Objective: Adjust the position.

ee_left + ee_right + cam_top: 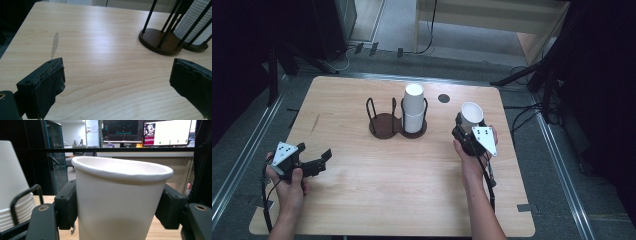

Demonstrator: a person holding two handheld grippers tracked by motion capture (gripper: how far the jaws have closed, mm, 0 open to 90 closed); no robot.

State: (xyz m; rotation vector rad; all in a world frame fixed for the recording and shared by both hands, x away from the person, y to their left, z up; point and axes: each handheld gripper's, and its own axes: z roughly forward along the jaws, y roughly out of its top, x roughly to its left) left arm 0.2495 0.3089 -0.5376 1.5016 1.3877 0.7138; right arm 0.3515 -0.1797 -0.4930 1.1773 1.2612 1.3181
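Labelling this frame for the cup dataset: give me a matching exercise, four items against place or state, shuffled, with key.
Column 1
1. left claw
2. right claw
3. stack of white cups
4. left ring of the holder

Column 2
A. shut on a single paper cup
B. holds no cup
C. open over bare table
D. upside down in the holder's right ring

Pairs: 1-C, 2-A, 3-D, 4-B

Left hand-held gripper (314, 162) open, right (467, 131) clamped
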